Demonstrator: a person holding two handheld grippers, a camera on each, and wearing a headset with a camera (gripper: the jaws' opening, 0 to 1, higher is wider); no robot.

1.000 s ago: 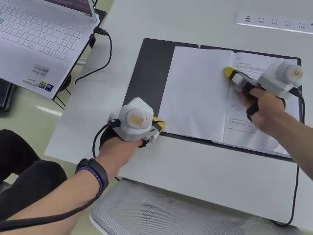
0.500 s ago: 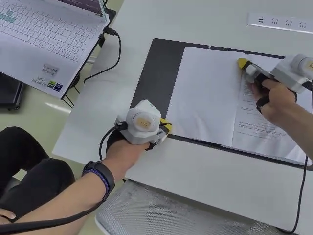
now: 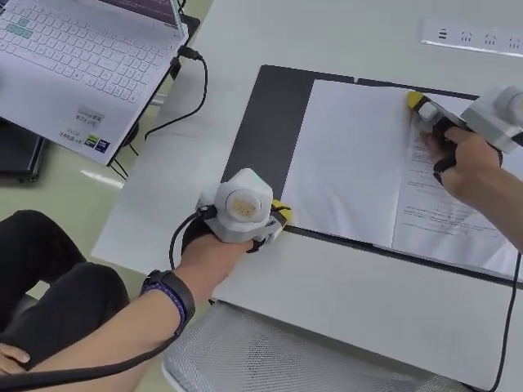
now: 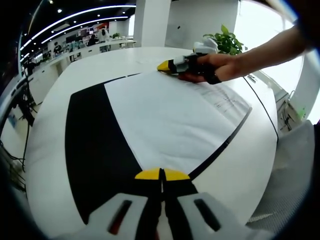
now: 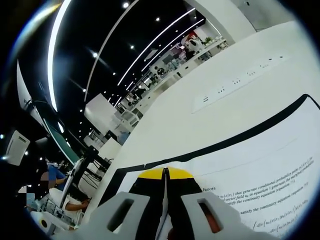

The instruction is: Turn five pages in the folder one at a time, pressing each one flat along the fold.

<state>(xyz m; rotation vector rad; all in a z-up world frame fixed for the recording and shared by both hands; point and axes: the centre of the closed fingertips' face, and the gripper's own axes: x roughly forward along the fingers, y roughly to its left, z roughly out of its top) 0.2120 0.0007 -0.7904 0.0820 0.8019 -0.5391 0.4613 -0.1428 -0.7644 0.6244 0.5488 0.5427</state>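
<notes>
corner, near: left tongs (image 3: 279, 215) sit on the near left corner of the folder's black cover. their yellow tips are pressed together, with nothing seen between them. in the left gripper view they rest right at the cover's near edge. they are probably acting as a weight, so the folder cannot slide while the other hand rubs.
folder (image 3: 260, 122): lies open and flat on the white bench (image 3: 343, 286), with its black inner cover bare on the left side.
turned page (image 3: 351, 155): lies blank side up over the left half, with its right edge at the fold. it looks flat lower down. i cannot tell whether it lies flat at the top.
printed page (image 3: 445, 220): the next sheet, on the right half, partly under the person's right hand (image 3: 466, 163).
right tongs (image 3: 417, 100): the tips are together with nothing held, touching the paper at the far end of the fold. in the right gripper view they sit beside the first printed lines, with the folder's black rim just beyond. closed like this, they probably serve as a blunt edge for creasing.
step: this looks like pressing along the fold. the number of pages done cannot be read from here.
far side: the laptop (image 3: 73, 73) and its cable (image 3: 192, 90) are off to the left, and a power strip (image 3: 474, 37) lies at the back. all three are apart from the folder and out of the way.
</notes>
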